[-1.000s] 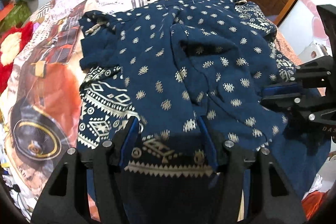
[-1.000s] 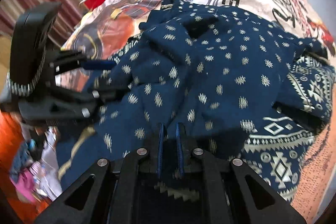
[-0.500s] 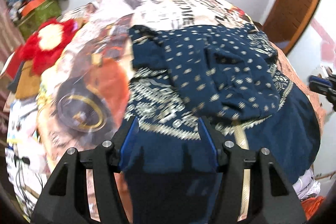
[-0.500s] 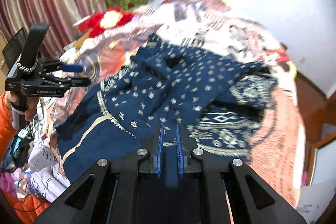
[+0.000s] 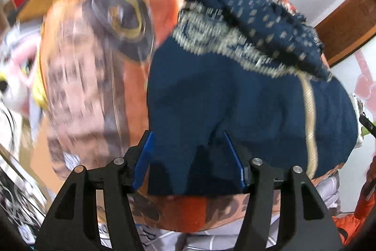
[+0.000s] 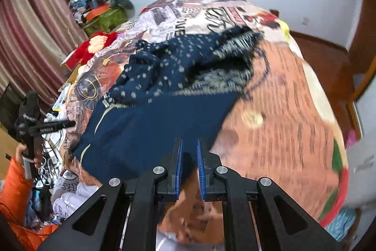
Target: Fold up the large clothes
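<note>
From the left wrist, the left gripper (image 5: 188, 157) has its two blue pads spread apart. The plain near hem of the one navy garment (image 5: 246, 105) shows between them, but the pads do not press it, so I judge nothing is held. The garment lies on the bed (image 5: 89, 86), near its front edge, with the dotted part bunched up toward the far side. This view is blurred, so fine detail is lost.

From the right wrist, the right gripper (image 6: 189, 166) has its pads nearly pressed together. The narrow gap between them looks empty; the navy garment (image 6: 159, 128) ends just beyond the tips. At the left, the other gripper (image 6: 47, 127) is seen beside the bed's (image 6: 282, 124) left edge, carried by a hand (image 6: 25, 153) with an orange sleeve.

In my judgement one fold is laid and both tongs are free. The next move calls for taking the hem at two corners and carrying it over the bunched part.

Count: one garment, one bed, two grippers.
</note>
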The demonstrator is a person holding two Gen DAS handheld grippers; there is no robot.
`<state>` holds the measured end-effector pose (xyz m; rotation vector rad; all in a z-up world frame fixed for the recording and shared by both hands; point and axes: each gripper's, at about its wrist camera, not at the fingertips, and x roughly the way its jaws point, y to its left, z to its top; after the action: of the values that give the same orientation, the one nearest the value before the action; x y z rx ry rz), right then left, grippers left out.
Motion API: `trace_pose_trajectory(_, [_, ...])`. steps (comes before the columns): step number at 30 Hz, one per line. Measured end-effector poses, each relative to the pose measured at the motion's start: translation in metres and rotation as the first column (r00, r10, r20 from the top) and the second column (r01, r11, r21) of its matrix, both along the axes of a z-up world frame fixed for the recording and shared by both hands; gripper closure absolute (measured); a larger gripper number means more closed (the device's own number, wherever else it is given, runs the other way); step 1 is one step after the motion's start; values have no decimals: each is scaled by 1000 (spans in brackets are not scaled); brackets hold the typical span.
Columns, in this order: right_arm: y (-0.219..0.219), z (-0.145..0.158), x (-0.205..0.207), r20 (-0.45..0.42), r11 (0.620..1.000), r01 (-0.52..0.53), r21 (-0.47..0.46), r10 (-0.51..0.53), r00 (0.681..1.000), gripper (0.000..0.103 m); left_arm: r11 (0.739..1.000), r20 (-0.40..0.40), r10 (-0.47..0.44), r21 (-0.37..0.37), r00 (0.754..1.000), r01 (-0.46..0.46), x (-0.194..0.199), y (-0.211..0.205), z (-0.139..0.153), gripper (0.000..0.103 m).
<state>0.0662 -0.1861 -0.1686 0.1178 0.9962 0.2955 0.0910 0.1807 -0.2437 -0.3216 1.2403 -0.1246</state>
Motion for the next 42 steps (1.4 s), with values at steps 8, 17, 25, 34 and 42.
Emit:
trace_pose_trajectory(8, [-7, -21, -17, -61, 993, 62, 96, -57, 997, 54, 993, -79, 106, -41, 991, -109, -12, 17, -50, 41])
trace_pose_trajectory(17, [2, -27, -14, -76, 986, 32, 163, -20, 997, 41, 987, -82, 49, -146, 995, -60, -1, 2, -45, 92])
trace_pose_trajectory(25, [25, -33, -16, -38, 989, -53, 135, 59, 998, 64, 993, 72, -15, -118, 997, 23, -3, -18, 6, 94])
trace_pose_trajectory(34, [13, -15, -4, 43, 979, -62, 194, 54, 998, 95, 992, 277, -83, -64, 957, 105, 19, -41, 97, 95])
trace_pose_trajectory(42, [0, 22, 43, 163, 973, -67, 221, 31, 986, 97, 991, 387, -88, -60, 918, 120, 74, -49, 147, 95])
